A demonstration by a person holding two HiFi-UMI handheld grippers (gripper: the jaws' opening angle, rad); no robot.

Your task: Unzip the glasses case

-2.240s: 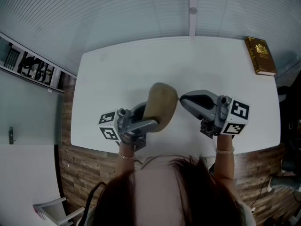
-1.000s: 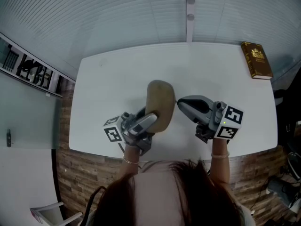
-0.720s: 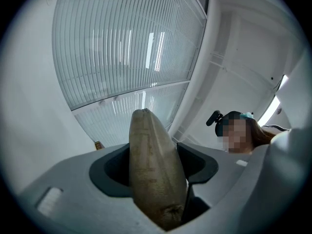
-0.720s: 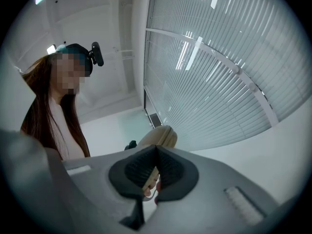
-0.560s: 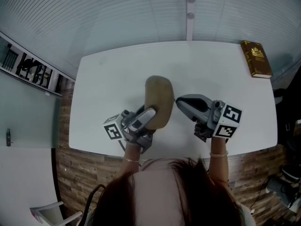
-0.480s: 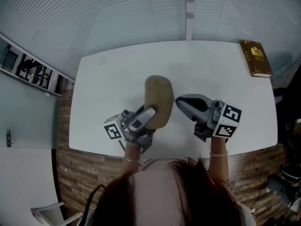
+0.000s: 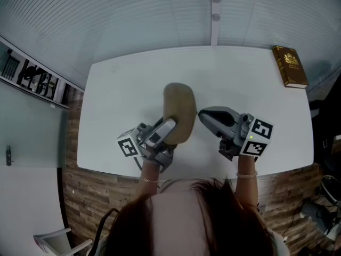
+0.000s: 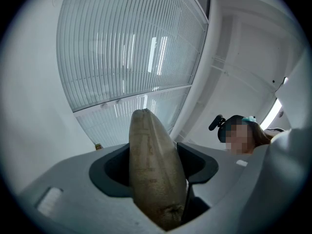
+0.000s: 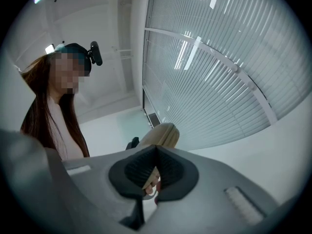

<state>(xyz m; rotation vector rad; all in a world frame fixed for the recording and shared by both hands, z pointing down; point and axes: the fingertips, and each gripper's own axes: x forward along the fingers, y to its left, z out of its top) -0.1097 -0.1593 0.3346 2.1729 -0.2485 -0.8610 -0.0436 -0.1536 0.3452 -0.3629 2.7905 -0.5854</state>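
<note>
The tan glasses case [image 7: 179, 111] is held up over the white table [image 7: 122, 89], its long side pointing away from me. My left gripper [image 7: 166, 133] is shut on the case's near end; in the left gripper view the case [image 8: 151, 169] stands edge-on between the two dark pads. My right gripper [image 7: 201, 115] touches the case's right edge. In the right gripper view its ribbed pads [image 9: 168, 169] are pressed together on a small zipper pull [image 9: 147, 190], with the case [image 9: 158, 134] right behind them.
A brown book [image 7: 290, 65] lies at the table's far right corner. The table's near edge runs just below both hands. A dark shelf [image 7: 32, 79] stands off to the left, and a ribbed white wall rises behind the table.
The case has turned a little more upright and shifted slightly left and away from me, with the left gripper rolling under it. The right gripper has stayed where it was.
</note>
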